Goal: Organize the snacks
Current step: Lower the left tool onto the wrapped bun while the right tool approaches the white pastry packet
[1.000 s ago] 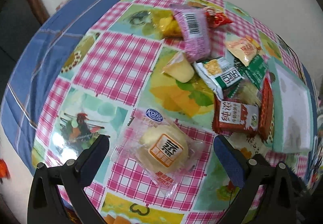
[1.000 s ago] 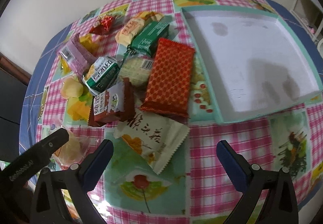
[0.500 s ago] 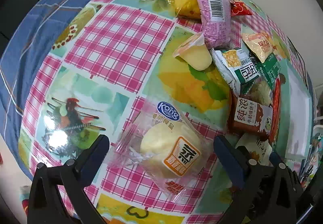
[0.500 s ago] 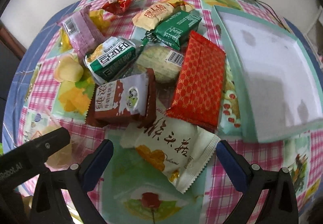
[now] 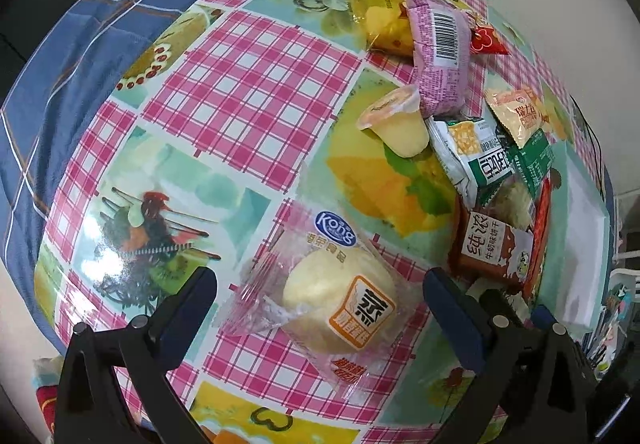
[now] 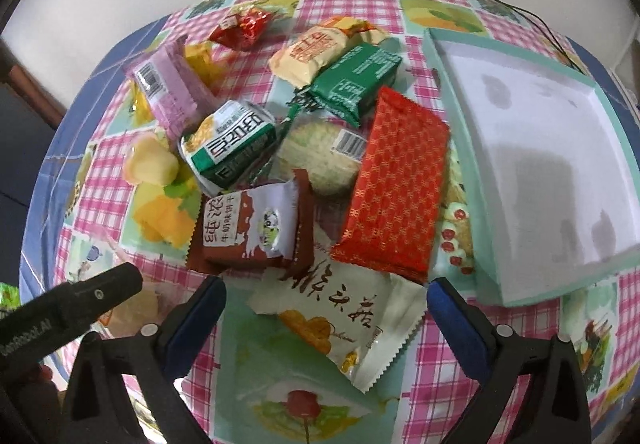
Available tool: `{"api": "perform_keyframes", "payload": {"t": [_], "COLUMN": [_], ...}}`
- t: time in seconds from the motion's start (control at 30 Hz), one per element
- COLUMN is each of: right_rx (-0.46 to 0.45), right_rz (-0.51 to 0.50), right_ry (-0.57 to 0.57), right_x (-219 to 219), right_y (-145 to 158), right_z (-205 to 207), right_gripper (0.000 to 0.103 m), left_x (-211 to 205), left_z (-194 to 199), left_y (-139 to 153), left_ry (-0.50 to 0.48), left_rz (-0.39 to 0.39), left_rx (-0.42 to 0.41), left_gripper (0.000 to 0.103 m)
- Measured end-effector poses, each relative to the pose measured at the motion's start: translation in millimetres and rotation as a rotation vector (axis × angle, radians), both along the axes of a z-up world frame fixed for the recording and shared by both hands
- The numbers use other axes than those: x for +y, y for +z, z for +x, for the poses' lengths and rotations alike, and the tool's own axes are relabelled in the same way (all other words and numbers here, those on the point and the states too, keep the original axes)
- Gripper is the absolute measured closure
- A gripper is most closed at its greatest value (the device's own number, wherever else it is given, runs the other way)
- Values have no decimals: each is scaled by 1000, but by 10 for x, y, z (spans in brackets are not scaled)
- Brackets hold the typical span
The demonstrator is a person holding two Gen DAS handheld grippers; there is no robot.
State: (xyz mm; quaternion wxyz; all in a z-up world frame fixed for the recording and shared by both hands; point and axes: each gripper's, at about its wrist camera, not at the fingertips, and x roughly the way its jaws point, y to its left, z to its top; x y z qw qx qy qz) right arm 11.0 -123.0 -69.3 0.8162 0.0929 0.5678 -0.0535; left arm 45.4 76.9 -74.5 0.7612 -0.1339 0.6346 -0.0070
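Observation:
My left gripper is open, its fingers on either side of a clear-wrapped yellow bun lying on the tablecloth. My right gripper is open around a white snack packet with brown writing. A pile of snacks lies beyond: a brown and white biscuit pack, a red patterned pack, a green and white pack, a dark green pack, a purple pack and a jelly cup. An empty teal-rimmed white box stands to the right.
The table has a pink plaid and fruit-print cloth over a blue cloth, with a white wall behind. The left gripper's body shows at the lower left of the right wrist view. A black cable lies behind the box.
Both grippers have moved closer to the table. The bun now sits more squarely between the left fingers, and the white packet has come between the right fingers.

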Motion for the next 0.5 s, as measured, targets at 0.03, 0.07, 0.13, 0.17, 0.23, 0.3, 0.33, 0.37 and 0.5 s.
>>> {"api": "perform_keyframes", "payload": {"t": [0.03, 0.07, 0.13, 0.17, 0.23, 0.3, 0.33, 0.37, 0.5], "right_rx": [1, -1, -3, -6, -9, -9, -9, -6, 27], "right_rz": [-13, -26, -39, -40, -50, -62, -62, -58, -43], "right_ry": [13, 24, 52, 62, 82, 95, 100, 102, 118], "right_x": [34, 83, 125, 140, 139, 156, 165, 186, 203], "right_y": [-21, -46, -68, -94, -92, -105, -114, -141, -201], "right_z": [23, 48, 77, 84, 81, 99, 118, 157, 124], "right_gripper": [6, 7, 8, 8, 8, 8, 8, 8, 8], "left_x": [5, 15, 39, 40, 36, 6, 4, 3, 0], "left_z": [-13, -2, -11, 5, -24, -4, 1, -3, -25], "left_y": [5, 1, 5, 0, 13, -10, -16, -20, -19], "left_ry": [5, 9, 10, 9, 8, 10, 10, 11, 21], "left_rz": [-4, -7, -10, -12, -13, -15, -16, -16, -13], "left_rx": [3, 5, 5, 6, 9, 16, 18, 22, 29], "left_gripper": [1, 1, 1, 1, 1, 1, 1, 1, 1]}}
